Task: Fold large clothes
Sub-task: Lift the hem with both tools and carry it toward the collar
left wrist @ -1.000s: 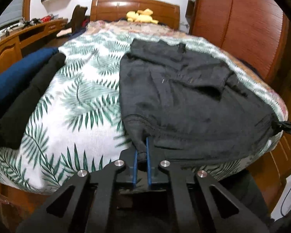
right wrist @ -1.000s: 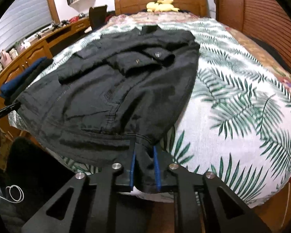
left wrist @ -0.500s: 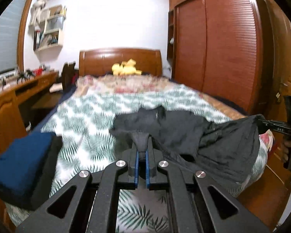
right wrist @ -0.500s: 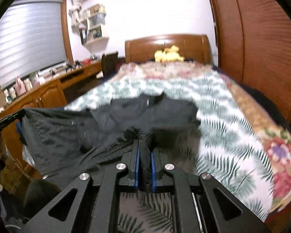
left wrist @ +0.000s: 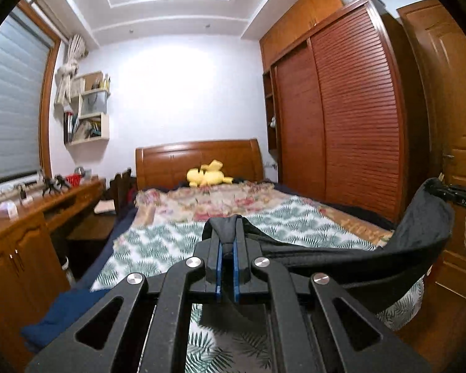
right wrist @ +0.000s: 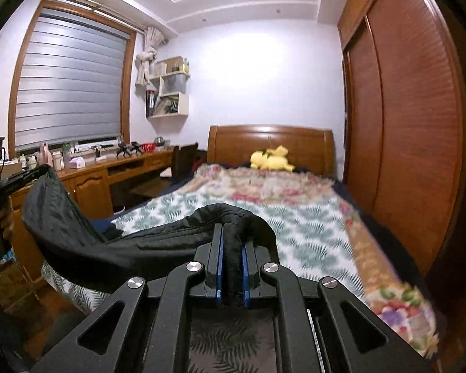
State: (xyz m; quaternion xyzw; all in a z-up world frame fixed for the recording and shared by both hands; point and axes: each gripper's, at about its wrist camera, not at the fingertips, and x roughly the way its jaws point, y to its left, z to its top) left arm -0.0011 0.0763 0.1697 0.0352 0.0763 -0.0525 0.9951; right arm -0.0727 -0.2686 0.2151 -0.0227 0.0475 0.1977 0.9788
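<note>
A large black garment (left wrist: 388, 261) hangs stretched in the air between my two grippers, above the foot of the bed. My left gripper (left wrist: 227, 248) is shut on one corner of it. My right gripper (right wrist: 232, 245) is shut on the other corner; the garment (right wrist: 87, 242) sags between them. In the left wrist view the right gripper (left wrist: 450, 194) shows at the far right, held by a hand. In the right wrist view the left gripper (right wrist: 18, 180) shows at the far left. The rest of the garment below the grippers is hidden.
The bed (left wrist: 171, 236) has a palm-leaf cover and a floral blanket further back. A yellow plush toy (left wrist: 208, 177) lies by the wooden headboard. A wooden desk (left wrist: 21, 230) runs along the left, a slatted wardrobe (left wrist: 351, 124) along the right. A blue folded item (left wrist: 62, 310) lies at the bed's near left corner.
Both grippers have risen from the bed's surface and lifted the garment's lower edge off the bed. The views tilted up from the bedspread to the room.
</note>
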